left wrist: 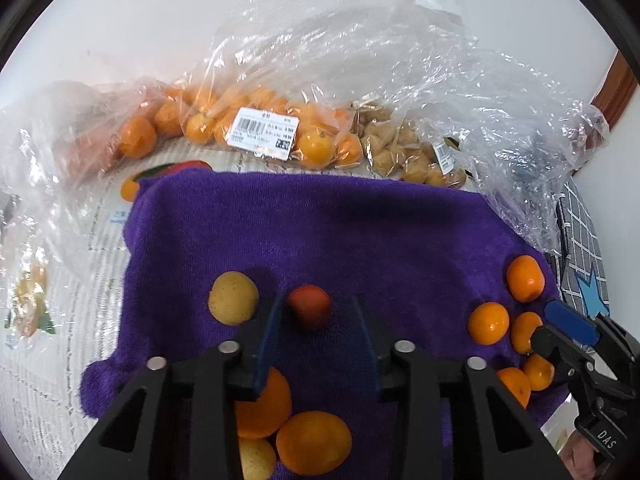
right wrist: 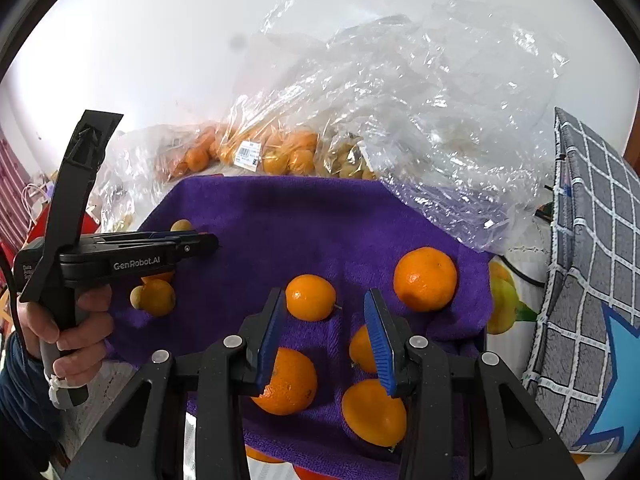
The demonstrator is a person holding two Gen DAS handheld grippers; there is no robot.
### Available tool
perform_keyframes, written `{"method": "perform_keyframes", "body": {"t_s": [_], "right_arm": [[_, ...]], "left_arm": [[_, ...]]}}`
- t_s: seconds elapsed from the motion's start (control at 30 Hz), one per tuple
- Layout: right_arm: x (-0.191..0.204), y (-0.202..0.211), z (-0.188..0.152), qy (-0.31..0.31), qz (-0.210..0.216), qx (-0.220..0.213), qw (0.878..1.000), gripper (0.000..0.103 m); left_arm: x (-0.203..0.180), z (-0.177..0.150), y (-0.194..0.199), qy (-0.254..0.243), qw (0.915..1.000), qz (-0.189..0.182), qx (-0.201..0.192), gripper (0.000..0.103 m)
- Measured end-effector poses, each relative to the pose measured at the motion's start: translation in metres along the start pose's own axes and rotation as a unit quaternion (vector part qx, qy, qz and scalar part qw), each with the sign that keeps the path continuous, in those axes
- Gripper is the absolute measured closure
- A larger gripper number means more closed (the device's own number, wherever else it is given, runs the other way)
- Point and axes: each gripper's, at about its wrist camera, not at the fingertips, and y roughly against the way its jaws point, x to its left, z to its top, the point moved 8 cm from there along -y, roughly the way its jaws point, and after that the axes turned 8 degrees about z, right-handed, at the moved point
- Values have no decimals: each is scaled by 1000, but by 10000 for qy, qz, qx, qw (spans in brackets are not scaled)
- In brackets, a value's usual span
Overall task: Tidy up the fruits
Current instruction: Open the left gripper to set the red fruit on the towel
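A purple towel [left wrist: 360, 220] holds loose fruit. My left gripper [left wrist: 316, 308] is open, angled down over the towel. A small red-orange fruit [left wrist: 310, 306] lies between its fingers, close to the left pad and apart from the right one. A yellowish round fruit [left wrist: 234, 298] sits just to its left, and two big oranges [left wrist: 314, 442] lie under the gripper body. My right gripper [right wrist: 324, 304] is open too, with a small orange [right wrist: 310, 297] on the towel [right wrist: 280, 216] between its blue pads, unpressed. Several more oranges [right wrist: 425, 278] lie around it.
Behind the towel lie a labelled clear bag of oranges [left wrist: 262, 132], a bag of brownish fruits [left wrist: 400, 148] and a large crumpled plastic sheet [right wrist: 420, 100]. A grey checked cloth [right wrist: 592, 280] stands at the right. A hand [right wrist: 76, 332] holds the left gripper.
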Motion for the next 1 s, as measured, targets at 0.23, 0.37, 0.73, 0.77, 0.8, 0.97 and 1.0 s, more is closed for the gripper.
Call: {"method": "perform_keyframes", "body": {"t_s": [0.23, 0.37, 0.73, 0.77, 0.8, 0.97, 1.0], "right_arm": [[8, 41, 6, -92, -395, -309, 9987, 56], [18, 79, -2, -155, -626, -481, 9968, 51], [41, 171, -62, -476, -1041, -567, 9918, 30], [43, 179, -68, -498, -1045, -607, 9914, 24], [46, 187, -72, -499, -1068, -677, 9907, 23], [57, 222, -94, -435, -1295, -937, 9862, 10], [60, 228, -98, -406, -1321, -962, 9857, 9]], "left_arm": [[9, -13, 50, -31, 9992, 139, -361, 54], [15, -32, 95, 0, 9974, 235, -682, 48], [5, -93, 198, -5, 9879, 461, -1481, 26], [3, -96, 203, -21, 9872, 461, -1525, 24], [0, -101, 210, -47, 9863, 465, -1580, 22], [-13, -125, 245, -207, 9818, 520, -1816, 19], [-14, -127, 249, -200, 9812, 512, -1848, 17]]}}
